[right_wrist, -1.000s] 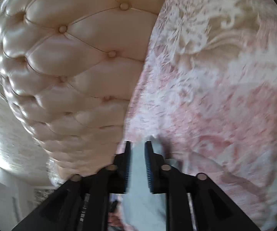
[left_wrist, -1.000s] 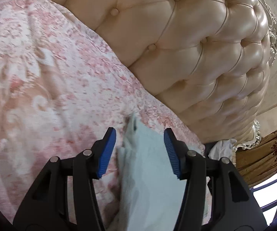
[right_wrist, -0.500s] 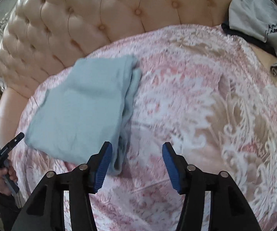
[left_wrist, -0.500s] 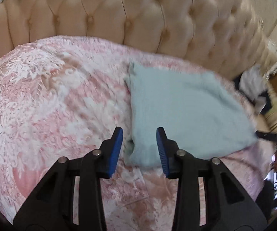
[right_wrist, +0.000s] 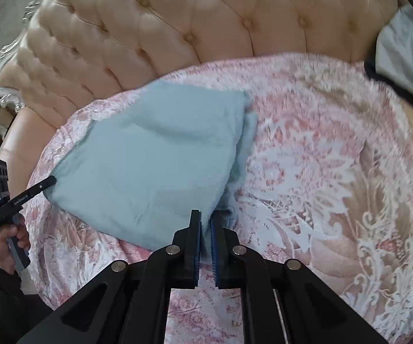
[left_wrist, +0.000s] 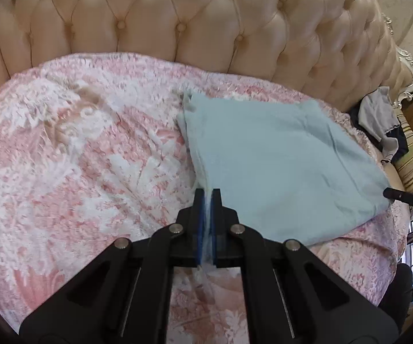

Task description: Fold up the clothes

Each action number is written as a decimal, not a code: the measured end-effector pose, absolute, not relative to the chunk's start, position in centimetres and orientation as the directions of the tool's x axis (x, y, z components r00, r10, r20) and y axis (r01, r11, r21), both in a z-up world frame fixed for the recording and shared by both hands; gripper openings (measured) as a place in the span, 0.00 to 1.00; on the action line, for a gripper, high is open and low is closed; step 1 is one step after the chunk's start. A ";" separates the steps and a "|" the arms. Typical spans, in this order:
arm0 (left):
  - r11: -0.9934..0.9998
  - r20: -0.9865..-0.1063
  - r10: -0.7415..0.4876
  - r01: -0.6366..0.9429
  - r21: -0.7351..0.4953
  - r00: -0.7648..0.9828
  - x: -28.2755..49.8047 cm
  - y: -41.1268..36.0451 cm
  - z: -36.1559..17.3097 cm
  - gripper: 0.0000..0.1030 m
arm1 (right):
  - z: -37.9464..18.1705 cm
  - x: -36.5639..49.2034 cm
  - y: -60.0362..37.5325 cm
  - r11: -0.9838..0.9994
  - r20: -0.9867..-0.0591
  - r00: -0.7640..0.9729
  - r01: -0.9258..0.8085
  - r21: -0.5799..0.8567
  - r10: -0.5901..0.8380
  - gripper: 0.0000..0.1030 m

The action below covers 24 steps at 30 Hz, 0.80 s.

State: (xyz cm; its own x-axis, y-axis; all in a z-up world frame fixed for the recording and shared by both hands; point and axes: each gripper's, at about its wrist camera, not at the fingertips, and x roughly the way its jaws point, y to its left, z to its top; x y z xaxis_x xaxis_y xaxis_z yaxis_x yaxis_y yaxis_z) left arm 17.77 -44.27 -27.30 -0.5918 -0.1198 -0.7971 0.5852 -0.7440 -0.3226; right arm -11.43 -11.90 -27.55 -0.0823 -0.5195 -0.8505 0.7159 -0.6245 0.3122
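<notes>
Pale blue-green cloth, soft and faintly napped, lies as a flat rectangle of several layers on the pink-and-white floral bedspread, close under the tufted headboard; in the left wrist view it fills the area from 12 to 3 o'clock of the claw, and in the right wrist view it spreads from 9 to 12 o'clock; stacked edges show along one side, so I judge at least one fold is already in it; whether a further fold is coming or this is the finished bundle about to be moved, the pictures do not settle. The left gripper is pinched tight on the near corner of the cloth, a sliver of fabric showing between its blue pads; the right gripper is likewise clamped on a near corner, the fabric bunched thick between its jaws; each handheld tool also shows at the far rim of the other's view, at the cloth's opposite near corner. The bedspread is a raised, brocade-like weave, slightly rumpled; the headboard is glossy cream leather, deeply buttoned in diamonds, with a carved silver-white edge; a grey garment over something dark lies at 2 o'clock in the right view, apart from the cloth.
</notes>
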 end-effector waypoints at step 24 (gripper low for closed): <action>-0.769 -0.804 -0.173 0.588 -0.250 -0.569 17.0 -44.2 -27.6 0.26 | -29.7 -12.5 -9.1 -0.682 -0.821 -0.087 0.611 0.403 -0.564 0.54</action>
